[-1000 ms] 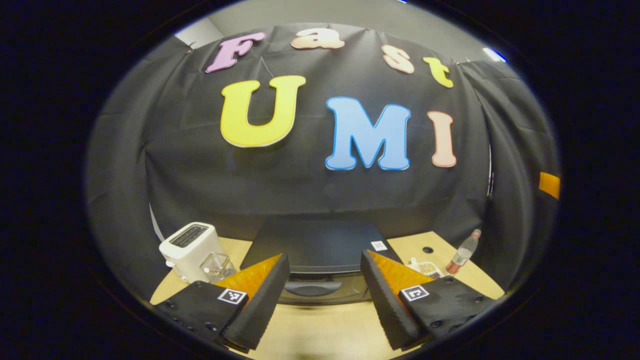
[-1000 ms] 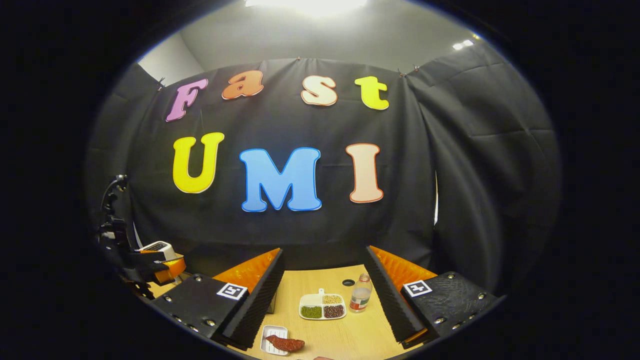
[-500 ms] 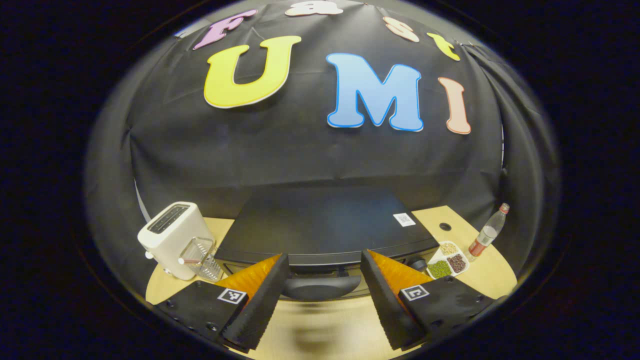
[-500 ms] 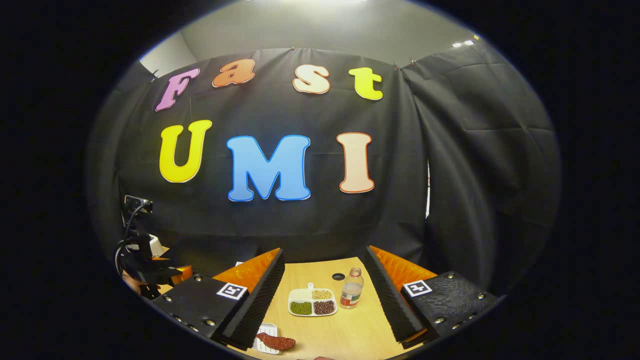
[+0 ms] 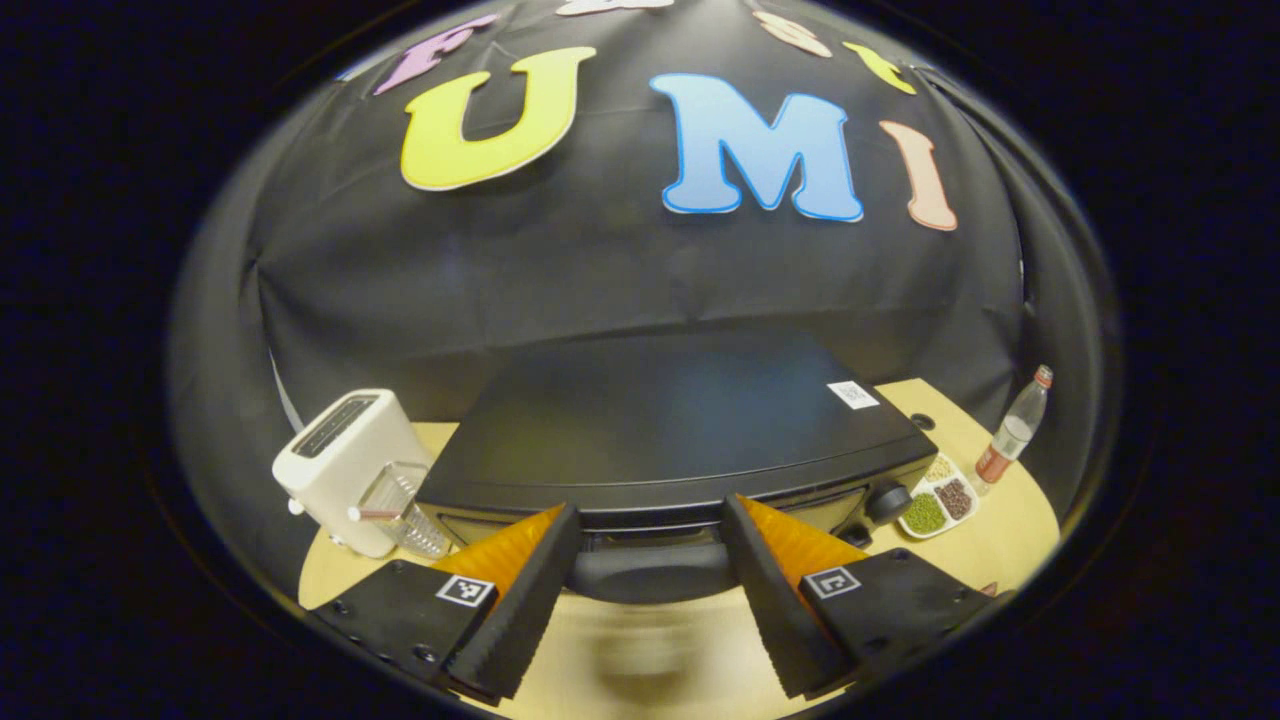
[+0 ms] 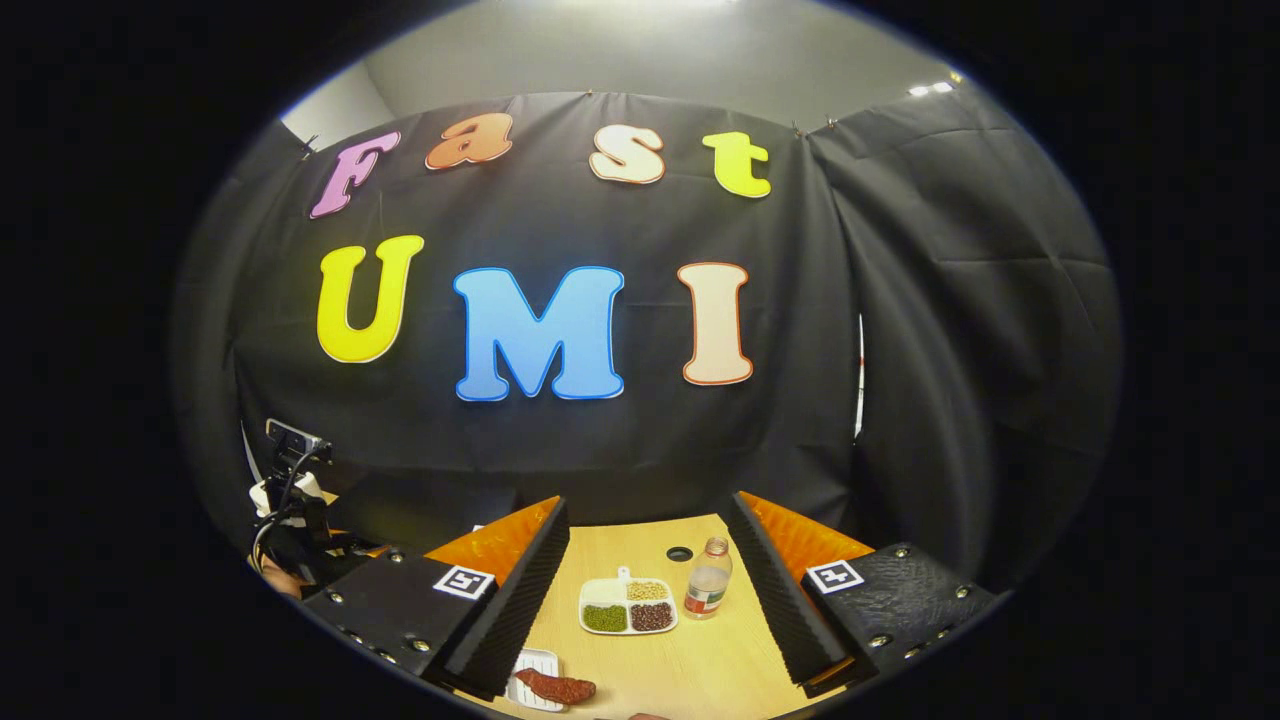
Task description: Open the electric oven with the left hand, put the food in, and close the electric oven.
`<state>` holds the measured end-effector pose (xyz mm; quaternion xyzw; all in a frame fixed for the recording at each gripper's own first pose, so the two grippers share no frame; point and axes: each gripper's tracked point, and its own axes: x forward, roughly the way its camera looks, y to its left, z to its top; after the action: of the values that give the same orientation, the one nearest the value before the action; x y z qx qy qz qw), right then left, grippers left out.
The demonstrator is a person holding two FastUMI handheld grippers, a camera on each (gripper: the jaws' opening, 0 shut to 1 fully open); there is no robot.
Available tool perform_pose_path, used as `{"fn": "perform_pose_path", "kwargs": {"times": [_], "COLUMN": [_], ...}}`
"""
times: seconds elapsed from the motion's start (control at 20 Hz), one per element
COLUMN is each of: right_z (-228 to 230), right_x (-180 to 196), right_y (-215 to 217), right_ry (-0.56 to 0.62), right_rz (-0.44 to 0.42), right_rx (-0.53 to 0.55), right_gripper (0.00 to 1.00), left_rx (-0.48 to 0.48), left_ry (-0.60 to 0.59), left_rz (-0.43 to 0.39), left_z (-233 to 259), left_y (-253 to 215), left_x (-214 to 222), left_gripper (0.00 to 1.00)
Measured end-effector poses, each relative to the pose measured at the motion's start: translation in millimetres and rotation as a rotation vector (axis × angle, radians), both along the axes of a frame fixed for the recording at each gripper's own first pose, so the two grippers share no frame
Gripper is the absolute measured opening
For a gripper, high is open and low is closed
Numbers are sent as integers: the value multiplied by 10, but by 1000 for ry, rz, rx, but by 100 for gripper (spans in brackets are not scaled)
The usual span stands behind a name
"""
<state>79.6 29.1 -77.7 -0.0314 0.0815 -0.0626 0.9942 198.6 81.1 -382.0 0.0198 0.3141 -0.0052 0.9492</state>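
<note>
**A:** In the left gripper view, your left gripper (image 5: 648, 600) has its fingers spread wide with nothing between them. How is it placed against the electric oven (image 5: 670, 430)?

**B:** You've got it just in front of the oven, looking down over its dark top. The oven's handle (image 5: 650, 572) shows in the gap between your fingers, but whether either finger touches it I cannot tell. The door below the handle is cut off from sight, and the knob (image 5: 886, 500) at the right of the front is partly hidden by your right-hand finger.

**A:** What else do you have around it?

**B:** A white toaster (image 5: 340, 465) stands to the oven's left with a clear glass cup (image 5: 400, 505) just beside it. To the right lie a divided dish (image 5: 938, 495) of beans and a bottle (image 5: 1012, 432), on the wooden table (image 5: 1000, 540). The table under your fingers is blurred.

**A:** And the right gripper view?

**B:** Your right gripper (image 6: 640, 610) is likewise spread wide and holds nothing, raised above the table (image 6: 700, 660). The food (image 6: 556, 686), a reddish-brown piece on a small white tray (image 6: 532, 666), lies low between your fingers, close by the left one, which covers part of the tray. The divided dish (image 6: 628, 608) and bottle (image 6: 706, 592) sit farther off. Your other gripper (image 6: 300, 530) shows at the far left edge, dark and hard to make out.
</note>
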Motion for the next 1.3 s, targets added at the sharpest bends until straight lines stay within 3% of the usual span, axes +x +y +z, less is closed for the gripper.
{"fn": "perform_pose_path", "kwargs": {"times": [0.35,0.65,0.95,1.3], "right_z": [142,169,151,76], "right_x": [-44,-160,-327,-357], "right_y": [84,134,184,210], "right_ry": [-34,-39,-35,-12], "right_rz": [23,28,27,58], "right_rx": [-12,-4,-11,-8], "right_gripper": [98,98,98,98], "left_rx": [-2,-35,-12,-2], "left_ry": [0,24,50,97], "left_rz": [-7,-5,-46,-43], "left_z": [-13,-130,-340,-664], "left_y": [-4,-24,-37,-44], "left_x": [-169,-606,-1007,-1359], "left_gripper": [100,96,100,97]}}
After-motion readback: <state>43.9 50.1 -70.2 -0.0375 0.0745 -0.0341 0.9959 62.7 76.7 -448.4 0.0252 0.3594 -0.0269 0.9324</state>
